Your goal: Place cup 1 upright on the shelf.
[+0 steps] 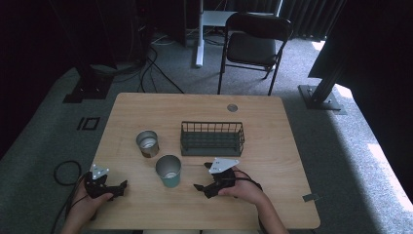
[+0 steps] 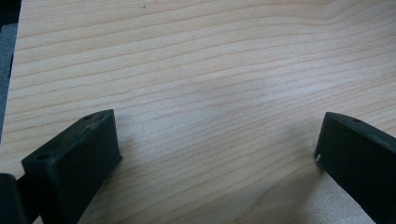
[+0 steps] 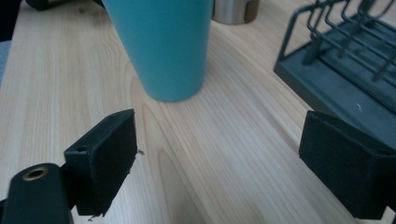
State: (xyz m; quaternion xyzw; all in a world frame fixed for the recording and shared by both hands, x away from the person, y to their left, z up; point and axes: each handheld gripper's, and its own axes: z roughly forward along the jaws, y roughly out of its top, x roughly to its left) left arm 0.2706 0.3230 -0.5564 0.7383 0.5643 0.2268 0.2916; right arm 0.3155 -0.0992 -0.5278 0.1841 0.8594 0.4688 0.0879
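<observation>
Two black claws, left claw (image 1: 122,187) and right claw (image 1: 200,183), are hovering spread and empty over the pale wooden bench (image 1: 272,146), flanking the teal tapered cup (image 1: 168,170).

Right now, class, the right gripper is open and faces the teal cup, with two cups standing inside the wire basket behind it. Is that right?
Not quite. The teal cup and the steel cup stand on the table, left of the wire basket, not inside it, as the high view shows. The rest holds: the right gripper is open and faces the teal cup.
</observation>
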